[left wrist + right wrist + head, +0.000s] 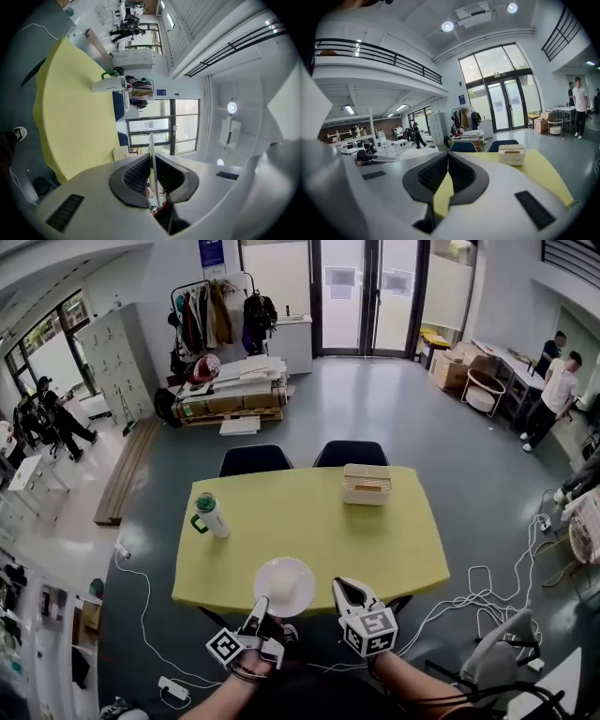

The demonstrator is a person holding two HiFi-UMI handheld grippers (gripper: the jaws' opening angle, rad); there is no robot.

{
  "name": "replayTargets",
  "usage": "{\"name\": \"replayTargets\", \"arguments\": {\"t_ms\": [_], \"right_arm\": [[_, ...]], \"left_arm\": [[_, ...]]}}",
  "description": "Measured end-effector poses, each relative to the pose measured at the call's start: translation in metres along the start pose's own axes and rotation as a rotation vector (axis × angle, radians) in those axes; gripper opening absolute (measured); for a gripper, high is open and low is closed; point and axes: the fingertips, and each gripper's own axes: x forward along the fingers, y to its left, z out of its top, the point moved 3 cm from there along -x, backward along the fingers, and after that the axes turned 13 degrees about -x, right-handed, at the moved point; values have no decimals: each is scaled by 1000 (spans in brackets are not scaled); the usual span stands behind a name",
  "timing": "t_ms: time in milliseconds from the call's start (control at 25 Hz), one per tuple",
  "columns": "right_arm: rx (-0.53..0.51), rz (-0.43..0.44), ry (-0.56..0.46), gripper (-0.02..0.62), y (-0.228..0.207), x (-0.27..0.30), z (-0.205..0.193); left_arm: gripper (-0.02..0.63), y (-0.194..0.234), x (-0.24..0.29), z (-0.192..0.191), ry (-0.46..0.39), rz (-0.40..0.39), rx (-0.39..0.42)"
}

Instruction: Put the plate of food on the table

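A white plate (284,585) hovers over the near edge of the yellow table (309,521); whatever lies on it is pale and hard to make out. My left gripper (260,607) is shut on the plate's near rim. In the left gripper view the plate (151,145) shows edge-on as a thin white line pinched between the dark pads, with the left gripper (152,161) turned on its side and the table (75,117) at the left. Just right of the plate, my right gripper (345,592) is shut. In its own view the right gripper (448,155) has its tips touching with nothing between them.
A white bottle with a green cap (211,515) stands at the table's left. A white box (366,484) sits at the far right side. Two dark chairs (255,459) are behind the table. Cables (487,601) lie on the floor to the right. People stand far off.
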Motion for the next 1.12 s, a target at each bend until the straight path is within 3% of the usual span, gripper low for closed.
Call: {"name": "replayTargets", "arguments": {"t_ms": [280,560,880,1120], "right_arm": [[17,-44,21,12,-13,90,27],[14,-105,33,12,-29,145,49],[35,-137,67,12,-67,167,40],[24,-95,62,12,-92,194,50]], "left_arm": [[29,-10,71,68,70,31,0],[29,-15,132,111,137,48,-22],[29,4,178,118,156,79,-33],[29,10,206,118,122,77,-48]]}}
